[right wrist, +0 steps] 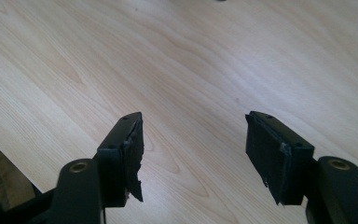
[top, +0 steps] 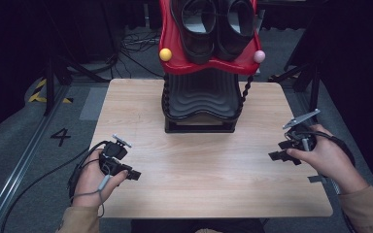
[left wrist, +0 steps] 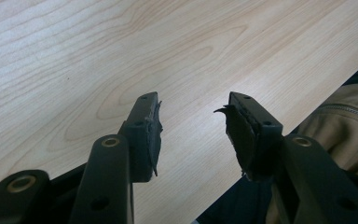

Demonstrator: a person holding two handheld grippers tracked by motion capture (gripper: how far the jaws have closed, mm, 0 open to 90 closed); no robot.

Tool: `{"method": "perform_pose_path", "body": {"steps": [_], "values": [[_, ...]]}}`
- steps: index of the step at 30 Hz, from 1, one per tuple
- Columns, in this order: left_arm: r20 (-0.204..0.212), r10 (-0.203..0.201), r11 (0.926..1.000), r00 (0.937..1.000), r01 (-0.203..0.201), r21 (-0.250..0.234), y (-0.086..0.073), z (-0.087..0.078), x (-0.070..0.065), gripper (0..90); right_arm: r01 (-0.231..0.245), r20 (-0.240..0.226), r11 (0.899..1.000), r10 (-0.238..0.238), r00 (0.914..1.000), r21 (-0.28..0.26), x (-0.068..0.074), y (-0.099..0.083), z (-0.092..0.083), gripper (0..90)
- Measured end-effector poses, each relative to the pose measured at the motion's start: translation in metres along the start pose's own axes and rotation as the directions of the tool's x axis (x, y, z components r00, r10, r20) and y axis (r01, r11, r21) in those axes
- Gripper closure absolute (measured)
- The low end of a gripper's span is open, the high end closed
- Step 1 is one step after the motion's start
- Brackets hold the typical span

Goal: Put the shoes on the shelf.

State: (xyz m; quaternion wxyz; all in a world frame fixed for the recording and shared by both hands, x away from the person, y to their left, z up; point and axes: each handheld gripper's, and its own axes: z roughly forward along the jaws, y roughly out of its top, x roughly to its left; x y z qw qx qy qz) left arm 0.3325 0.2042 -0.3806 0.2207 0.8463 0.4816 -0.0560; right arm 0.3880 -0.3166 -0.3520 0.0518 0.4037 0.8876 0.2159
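A red and black shoe rack stands at the far middle of the wooden table. Two black shoes rest on its red top shelf. My left gripper is held low at the table's near left, open, with nothing between its jaws; in the left gripper view the left gripper hangs over bare wood. My right gripper is held at the near right, also open and empty; in the right gripper view the right gripper faces the bare tabletop.
A yellow ball and a pink ball cap the rack's front corners. Cables lie on the floor behind the table. A tan sleeve shows past the table edge. A metal rail runs along the floor at left.
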Motion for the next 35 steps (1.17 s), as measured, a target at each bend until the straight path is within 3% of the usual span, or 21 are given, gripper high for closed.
{"method": "perform_pose_path", "body": {"steps": [10, 12, 15, 17, 19, 29, 35], "values": [[-0.004, -0.014, 0.9999, 0.9999, 0.014, 0.000, -0.008, -0.002, 0.002, 54.8, 0.033, -0.011, 0.999, -0.033, 0.9994, 0.029, 0.006, -0.002, 0.044, 37.4], [-0.002, -0.017, 0.9999, 0.9999, 0.017, -0.002, -0.008, -0.002, 0.002, 54.7, 0.020, -0.049, 1.000, -0.019, 0.9986, 0.014, 0.007, -0.003, 0.055, 36.4], [-0.005, -0.014, 0.9999, 0.9999, 0.014, -0.001, -0.009, -0.001, 0.003, 54.7, 0.024, -0.063, 1.000, -0.023, 0.9977, 0.010, 0.007, -0.005, 0.061, 36.0], [-0.006, -0.013, 0.9999, 0.9999, 0.013, 0.004, -0.010, 0.001, 0.004, 54.6, 0.018, -0.053, 1.000, -0.018, 0.9984, 0.005, 0.007, -0.006, 0.069, 35.7], [-0.008, -0.017, 0.9998, 0.9998, 0.018, 0.004, -0.010, 0.003, 0.004, 54.6, 0.035, -0.047, 0.999, -0.034, 0.9983, 0.036, 0.006, -0.008, 0.075, 35.4], [-0.002, -0.012, 0.9987, 0.9999, 0.012, 0.050, -0.006, 0.013, 0.007, 53.7, 0.027, -0.007, 0.999, -0.027, 0.9996, 0.026, -0.001, -0.018, 0.095, 33.6], [0.004, -0.019, 0.9983, 0.9998, 0.019, 0.056, -0.002, 0.017, 0.011, 51.9, 0.043, -0.001, 0.999, -0.043, 0.9991, -0.001, -0.001, -0.021, 0.095, 32.3]]}}
